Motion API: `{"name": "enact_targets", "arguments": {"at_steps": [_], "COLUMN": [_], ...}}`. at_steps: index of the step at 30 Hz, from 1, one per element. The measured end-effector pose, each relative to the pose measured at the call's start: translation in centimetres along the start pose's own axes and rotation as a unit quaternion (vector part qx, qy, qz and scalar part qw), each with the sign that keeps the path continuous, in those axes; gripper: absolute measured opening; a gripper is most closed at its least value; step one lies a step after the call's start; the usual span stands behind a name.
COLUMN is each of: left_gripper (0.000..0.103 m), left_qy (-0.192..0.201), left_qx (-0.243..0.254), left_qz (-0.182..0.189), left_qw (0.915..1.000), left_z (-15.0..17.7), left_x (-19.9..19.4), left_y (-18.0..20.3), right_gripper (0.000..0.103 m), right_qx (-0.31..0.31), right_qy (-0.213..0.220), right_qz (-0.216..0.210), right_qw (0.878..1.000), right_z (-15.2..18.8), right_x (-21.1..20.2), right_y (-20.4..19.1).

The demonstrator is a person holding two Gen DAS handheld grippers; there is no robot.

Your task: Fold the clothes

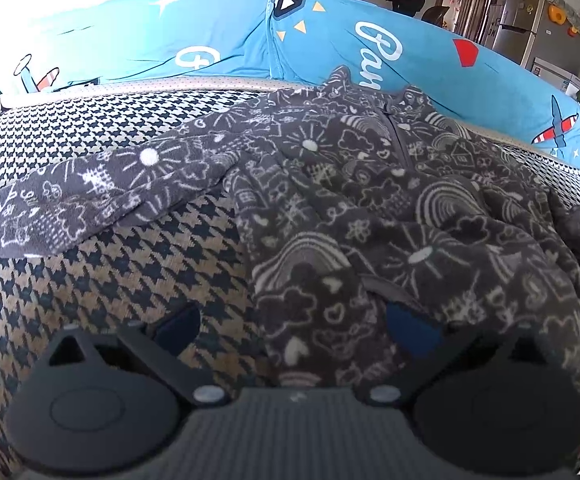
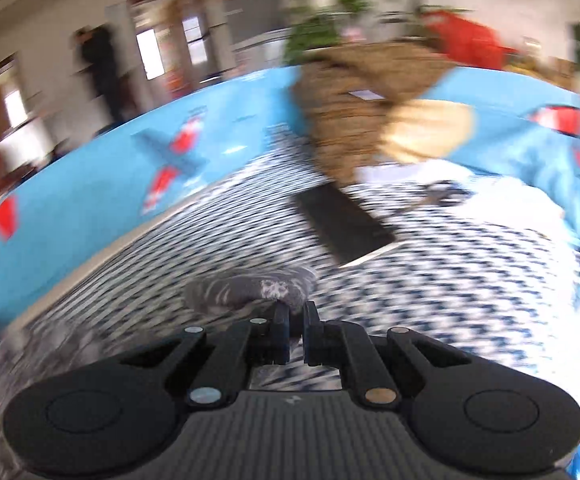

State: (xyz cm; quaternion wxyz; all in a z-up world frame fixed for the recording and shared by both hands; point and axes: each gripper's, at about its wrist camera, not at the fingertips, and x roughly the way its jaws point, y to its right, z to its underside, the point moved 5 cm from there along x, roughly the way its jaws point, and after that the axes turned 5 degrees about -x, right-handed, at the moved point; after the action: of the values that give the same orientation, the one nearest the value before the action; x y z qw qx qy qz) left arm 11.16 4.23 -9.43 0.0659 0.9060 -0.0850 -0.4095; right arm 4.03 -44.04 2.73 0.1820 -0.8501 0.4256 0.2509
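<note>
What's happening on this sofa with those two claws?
A person is folding a dark doodle-print fleece spread on the houndstooth sofa cover. The right claw is shut on a bunch of the fabric, its view blurred. The left claw is open over the fleece's near edge, gripping nothing.

The garment (image 1: 369,200) is a dark grey fleece top printed all over with white doodles: suns, rainbows, clouds, hearts and little houses. It lies spread but rumpled on the houndstooth cover, its zip running up the middle toward the collar at the far edge. One sleeve (image 1: 90,192) stretches out flat to the left, while the body bunches in soft folds on the right. In the right wrist view, which is blurred, a bunched bit of the same fleece (image 2: 258,286) sits at the closed fingertips.
</note>
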Motion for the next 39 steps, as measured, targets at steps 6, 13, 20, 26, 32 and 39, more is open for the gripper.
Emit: {"name": "enact_targets", "arguments": {"at_steps": [6, 13, 20, 26, 32, 39], "left_gripper": [0.103, 0.103, 0.103, 0.103, 0.103, 0.103], "left_qy": [-0.001, -0.007, -0.009, -0.009, 0.001, 0.018], "left_qx": [0.001, -0.004, -0.003, -0.006, -0.009, 0.001], "left_qz": [-0.004, -0.005, -0.009, -0.016, -0.011, 0.008], "left_qw": [1.0, 0.9999, 0.9999, 0.9998, 0.9999, 0.9998], "left_z": [0.2, 0.7, 1.1, 1.1, 1.1, 1.5], "left_x": [0.1, 0.3, 0.3, 0.1, -0.9, -3.1], "left_y": [0.0, -0.2, -0.3, -0.8, -0.9, -0.4], "right_gripper": [0.008, 0.009, 0.01, 0.013, 0.017, 0.018], "right_qx": [0.064, 0.078, 0.029, -0.013, -0.075, -0.143], "right_qy": [-0.01, -0.001, -0.027, -0.048, -0.074, -0.102], "right_qz": [0.049, 0.056, -0.005, -0.063, -0.137, -0.223], "right_qw": [0.997, 0.995, 0.999, 0.997, 0.985, 0.959], "right_z": [-0.1, -0.3, 1.2, 3.1, 6.4, 11.0], "right_x": [-0.3, -1.1, -1.1, -1.8, -3.3, -5.6], "right_y": [4.8, 6.1, 2.9, 0.1, -3.4, -7.0]}}
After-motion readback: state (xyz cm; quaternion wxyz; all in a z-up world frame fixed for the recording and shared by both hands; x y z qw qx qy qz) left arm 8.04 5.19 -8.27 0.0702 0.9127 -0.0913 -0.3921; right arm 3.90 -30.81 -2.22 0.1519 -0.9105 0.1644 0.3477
